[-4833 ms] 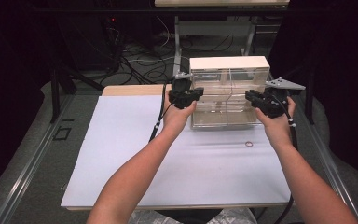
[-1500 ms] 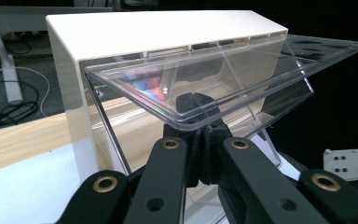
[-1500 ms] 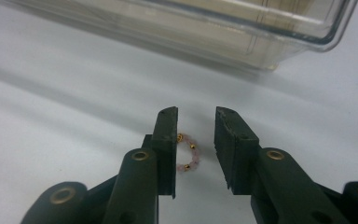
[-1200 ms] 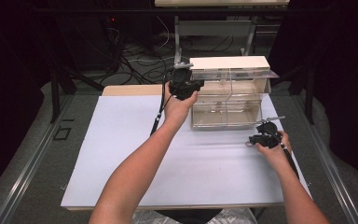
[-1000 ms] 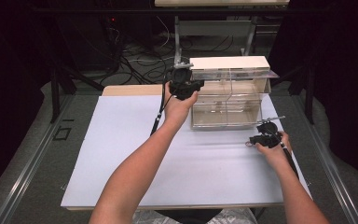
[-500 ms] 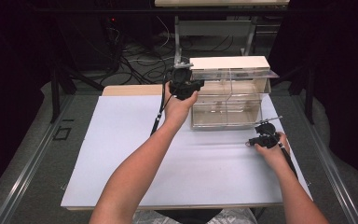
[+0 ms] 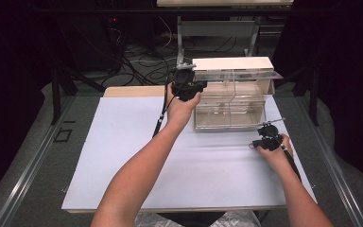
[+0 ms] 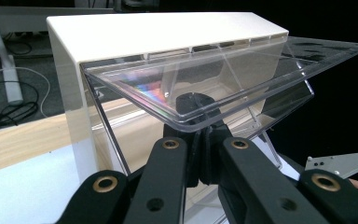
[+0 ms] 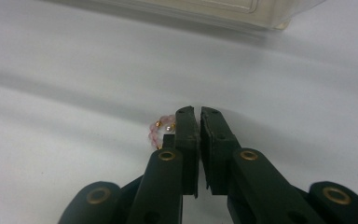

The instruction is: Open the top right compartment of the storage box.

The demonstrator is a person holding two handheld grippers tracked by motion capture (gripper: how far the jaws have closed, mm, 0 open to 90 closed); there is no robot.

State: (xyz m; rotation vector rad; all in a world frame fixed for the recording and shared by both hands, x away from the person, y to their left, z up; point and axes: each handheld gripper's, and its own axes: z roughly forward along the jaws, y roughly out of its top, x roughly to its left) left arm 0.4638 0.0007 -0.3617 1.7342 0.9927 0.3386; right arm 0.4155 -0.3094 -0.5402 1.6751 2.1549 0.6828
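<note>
1. Reaching low at the near right of the white table, the right gripper is held with its tips on the surface; in the right gripper view its jaws stand almost together, a thin slit between them, around a small bracelet of pink and gold beads
2. The beads are seen to the left of and partly behind the left jaw, so whether a strand is actually pinched cannot be told; the bracelet is judged to lie on the table, not lifted
3. Just beyond it, the clear box with a white top stands at the far side of the table, its transparent lid tilted up
4. The lid's front edge is clamped by the left gripper, whose jaws are closed on it from below, so the box is kept open
5. The step in hand is judged to be the picking up of the bracelet for placing in the opened box
6. For the next move, a sure grip on the beads is called for, then a lift up and over the front wall into a compartment, while the lid is held raised
</note>
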